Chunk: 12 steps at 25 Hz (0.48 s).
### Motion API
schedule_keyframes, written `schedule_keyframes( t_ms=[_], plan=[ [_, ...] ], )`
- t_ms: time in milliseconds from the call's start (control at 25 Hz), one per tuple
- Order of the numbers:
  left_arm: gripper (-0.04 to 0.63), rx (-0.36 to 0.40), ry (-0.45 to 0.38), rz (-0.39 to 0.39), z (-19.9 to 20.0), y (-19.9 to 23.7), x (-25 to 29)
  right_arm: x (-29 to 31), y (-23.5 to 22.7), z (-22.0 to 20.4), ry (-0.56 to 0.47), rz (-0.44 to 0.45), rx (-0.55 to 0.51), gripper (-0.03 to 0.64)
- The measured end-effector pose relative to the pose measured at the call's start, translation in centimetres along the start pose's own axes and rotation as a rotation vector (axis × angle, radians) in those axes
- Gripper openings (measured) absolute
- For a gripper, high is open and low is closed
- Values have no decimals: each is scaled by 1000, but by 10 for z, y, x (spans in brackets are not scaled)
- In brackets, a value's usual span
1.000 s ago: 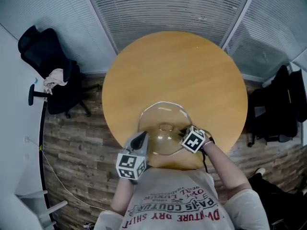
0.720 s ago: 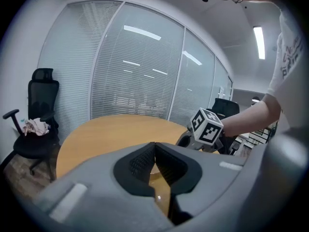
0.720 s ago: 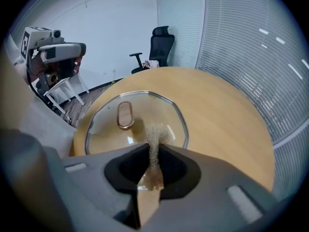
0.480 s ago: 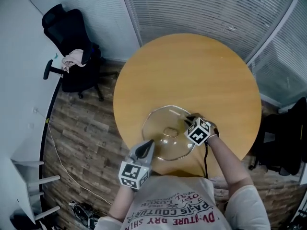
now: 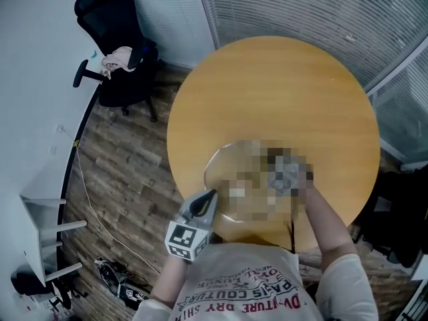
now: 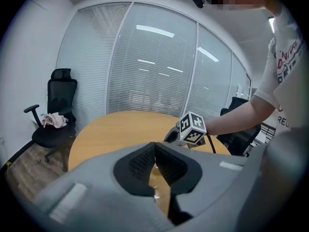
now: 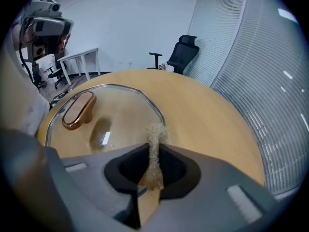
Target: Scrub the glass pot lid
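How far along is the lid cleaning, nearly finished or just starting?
Done: the glass pot lid lies handle-up on the round table, and the right gripper has its fingers shut on a tan scrubbing pad. In hand: the pad is over the lid's rim; the left gripper is shut at its near edge. Left: unclear; the glass shows no foam or dirt, so progress cannot be judged.

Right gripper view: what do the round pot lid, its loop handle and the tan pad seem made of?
Round pot lid: clear glossy glass, the table shows through it; its bright rim looks like polished metal. Loop handle: shiny copper-brown, metal or coated plastic, unclear. Tan pad: matte, coarse fuzzy fibre, probably a scouring pad.
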<state>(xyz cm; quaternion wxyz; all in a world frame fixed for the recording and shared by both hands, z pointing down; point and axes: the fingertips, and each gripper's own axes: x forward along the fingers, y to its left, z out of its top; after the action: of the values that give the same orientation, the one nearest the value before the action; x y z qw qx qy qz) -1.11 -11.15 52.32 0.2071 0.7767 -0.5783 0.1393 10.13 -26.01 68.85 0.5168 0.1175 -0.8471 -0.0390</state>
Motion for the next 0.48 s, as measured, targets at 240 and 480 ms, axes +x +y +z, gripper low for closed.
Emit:
schedule_keyframes(
  t_ms=[240, 480],
  plan=[
    [8, 20, -30, -30, 14, 3, 8, -8, 10, -8, -17, -5, 11, 60],
    [8, 32, -38, -62, 18, 1, 11, -20, 26, -25, -3, -17, 24, 60]
  ],
)
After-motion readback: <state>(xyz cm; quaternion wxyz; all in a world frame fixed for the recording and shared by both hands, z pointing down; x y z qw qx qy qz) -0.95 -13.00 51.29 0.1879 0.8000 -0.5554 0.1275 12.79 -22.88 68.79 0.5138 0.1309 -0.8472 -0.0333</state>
